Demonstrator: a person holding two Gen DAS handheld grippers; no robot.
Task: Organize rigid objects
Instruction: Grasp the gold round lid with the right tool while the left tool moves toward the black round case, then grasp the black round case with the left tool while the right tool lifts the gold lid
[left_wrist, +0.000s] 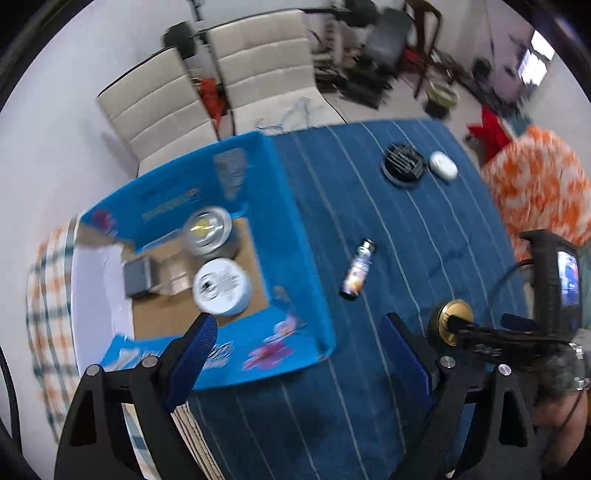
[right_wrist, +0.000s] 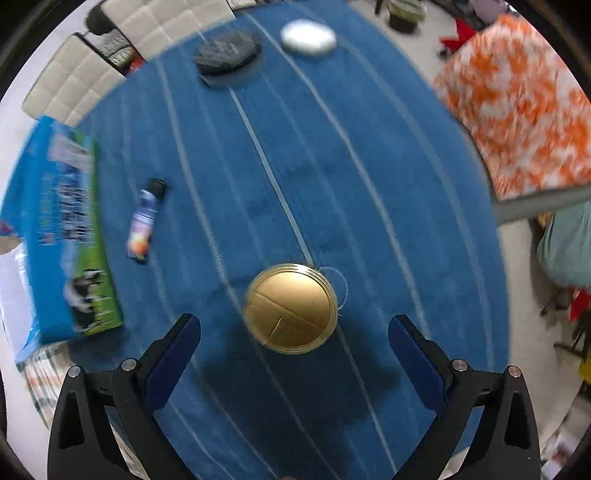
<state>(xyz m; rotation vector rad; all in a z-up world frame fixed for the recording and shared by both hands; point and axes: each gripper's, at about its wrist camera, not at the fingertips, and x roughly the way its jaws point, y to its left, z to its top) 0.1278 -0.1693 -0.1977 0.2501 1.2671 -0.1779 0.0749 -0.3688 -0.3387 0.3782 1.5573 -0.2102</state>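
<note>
Two grippers hang over a blue striped cloth (right_wrist: 388, 155), both with jaws spread wide and holding nothing. The right gripper (right_wrist: 294, 332) frames a round gold lid (right_wrist: 291, 308) lying flat on the cloth just ahead of its fingertips. A slim tube (left_wrist: 358, 269) lies on its side between that lid and the blue box (left_wrist: 295, 236), long axis running toward the far table edge and its dark cap end farthest from the right gripper's camera. The left gripper (left_wrist: 297, 332) hovers at the box's near corner; inside sit a silver tin (left_wrist: 208, 234), a white tin (left_wrist: 222, 286) and a small grey block (left_wrist: 137, 277). A black round disc (left_wrist: 403, 164) and white oval case (left_wrist: 443, 165) rest side by side at the far edge, well apart from the tube.
</note>
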